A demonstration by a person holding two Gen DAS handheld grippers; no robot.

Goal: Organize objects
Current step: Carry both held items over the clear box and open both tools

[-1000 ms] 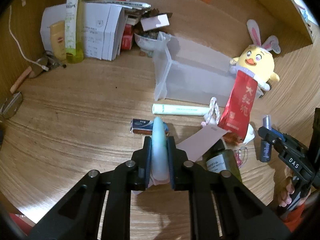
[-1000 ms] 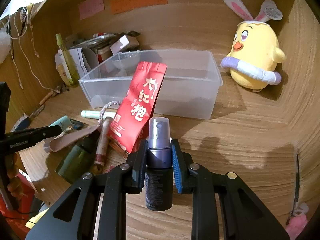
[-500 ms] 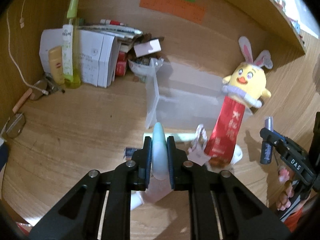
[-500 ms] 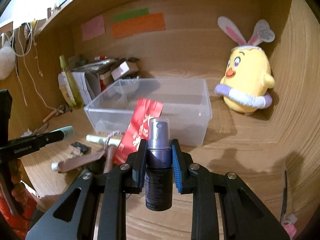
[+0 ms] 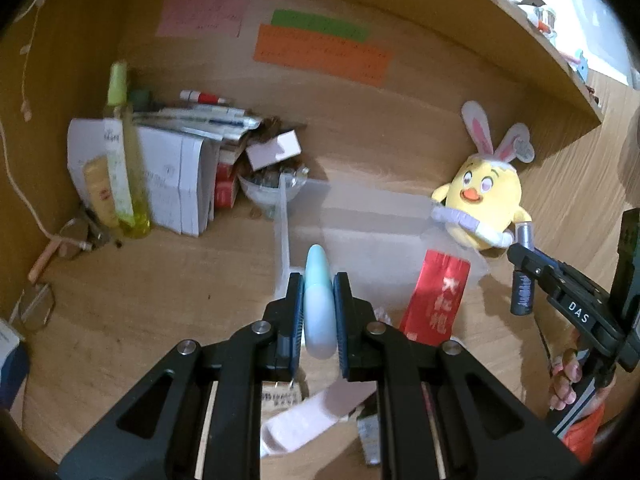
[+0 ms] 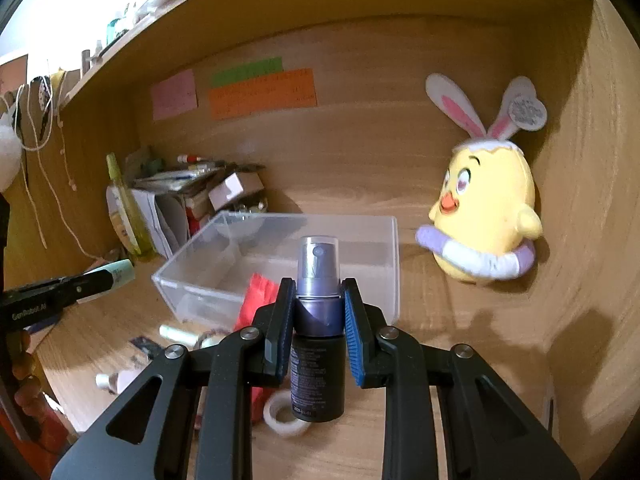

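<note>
The left gripper clamps a pale-blue plastic tube, raised at 6 o'clock of the clear plastic bin. The right gripper pinches a dark spray bottle upright, also short of the bin. Releasing early risks both items missing it.

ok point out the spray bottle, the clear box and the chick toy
spray bottle (image 6: 318, 344), right wrist view, on its dark body between the fingers
clear box (image 6: 394, 264), right wrist view, on its right wall
chick toy (image 6: 490, 200), right wrist view, on its yellow body
</note>
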